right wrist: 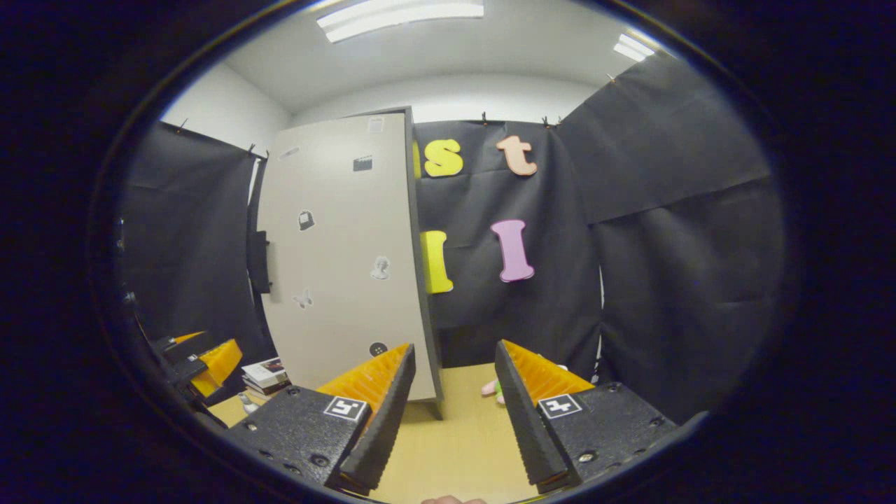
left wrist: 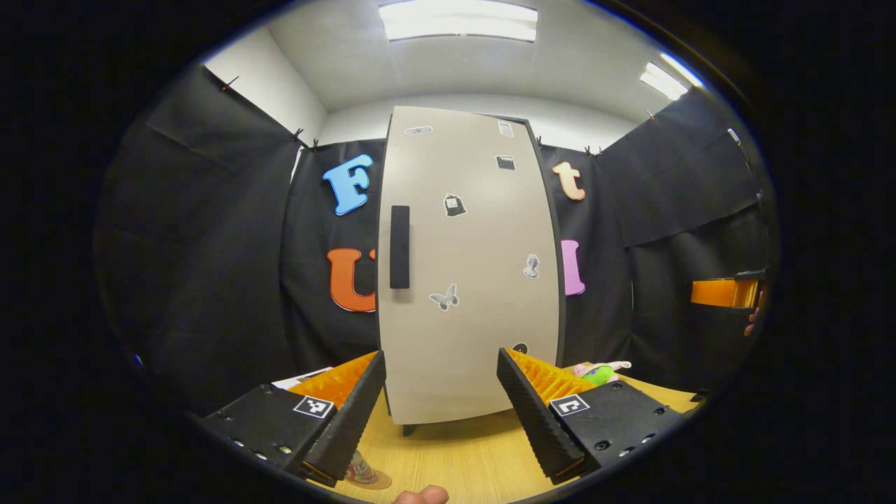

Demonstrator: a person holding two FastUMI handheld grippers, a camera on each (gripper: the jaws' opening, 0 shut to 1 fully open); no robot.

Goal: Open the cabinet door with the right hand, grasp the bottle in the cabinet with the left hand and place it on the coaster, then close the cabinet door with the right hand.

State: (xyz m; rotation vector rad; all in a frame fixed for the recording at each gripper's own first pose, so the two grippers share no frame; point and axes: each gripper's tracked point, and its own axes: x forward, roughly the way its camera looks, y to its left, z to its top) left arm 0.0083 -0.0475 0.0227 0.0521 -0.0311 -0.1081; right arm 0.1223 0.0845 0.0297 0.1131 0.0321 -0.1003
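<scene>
The cabinet (left wrist: 476, 280) stands upright on the wooden table, its beige door shut and dotted with small stickers. A black vertical handle (left wrist: 399, 246) sits near the door's left edge. Whatever is inside is hidden. My left gripper (left wrist: 441, 354) is open in front of the door, a short way off. A round patterned coaster (left wrist: 365, 476) lies on the table under its left finger. In the right gripper view, my right gripper (right wrist: 453, 346) is open, off the cabinet's (right wrist: 343, 266) right edge, with the handle (right wrist: 259, 262) far to its left.
A green and pink toy (left wrist: 600, 371) lies on the table (left wrist: 455, 462) right of the cabinet. A stack of books (right wrist: 264, 374) sits left of it. The right gripper (left wrist: 724, 292) and a hand show at the far right, and the left gripper (right wrist: 203, 360) shows low left.
</scene>
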